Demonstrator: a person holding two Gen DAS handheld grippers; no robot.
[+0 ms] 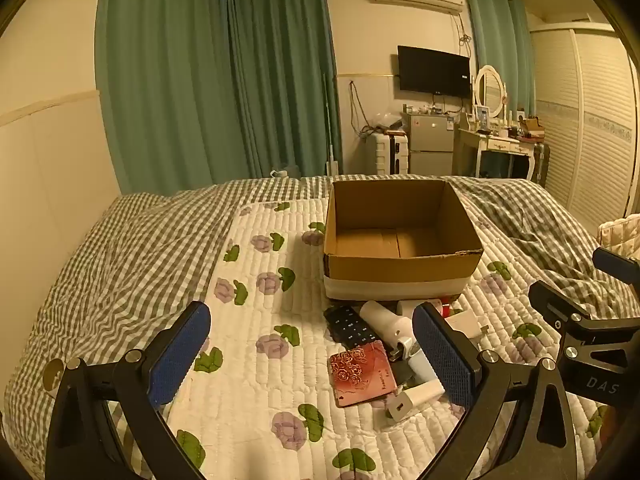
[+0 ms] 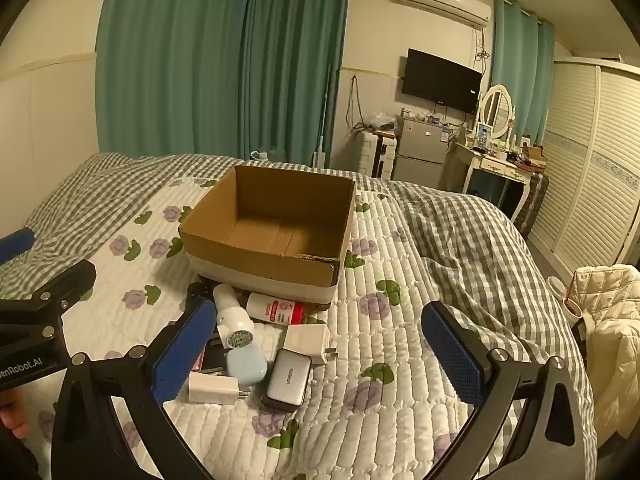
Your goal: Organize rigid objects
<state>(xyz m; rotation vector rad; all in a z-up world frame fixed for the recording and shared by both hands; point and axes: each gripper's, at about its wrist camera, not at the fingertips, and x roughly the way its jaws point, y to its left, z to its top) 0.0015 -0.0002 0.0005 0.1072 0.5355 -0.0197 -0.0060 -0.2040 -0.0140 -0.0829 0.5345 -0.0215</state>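
While both jaws gape empty, brown cardboard box (image 1: pixel 402 236) open-topped, white-banded base, small gadgets (image 2: pixel 260 344) heaped before it.

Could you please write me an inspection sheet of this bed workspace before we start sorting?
Surface: floral quilt over a checked blanket.
Job's things: cardboard box, open and empty; in front lie a grey UGREEN case, white charger, red-capped bottle, remote, pink card.
Clutter: white jacket at bedside.
Grippers: left gripper and right gripper open, holding nothing.
Cables: wires hanging by the TV.
Surroundings: green curtains, fridge, wardrobe.
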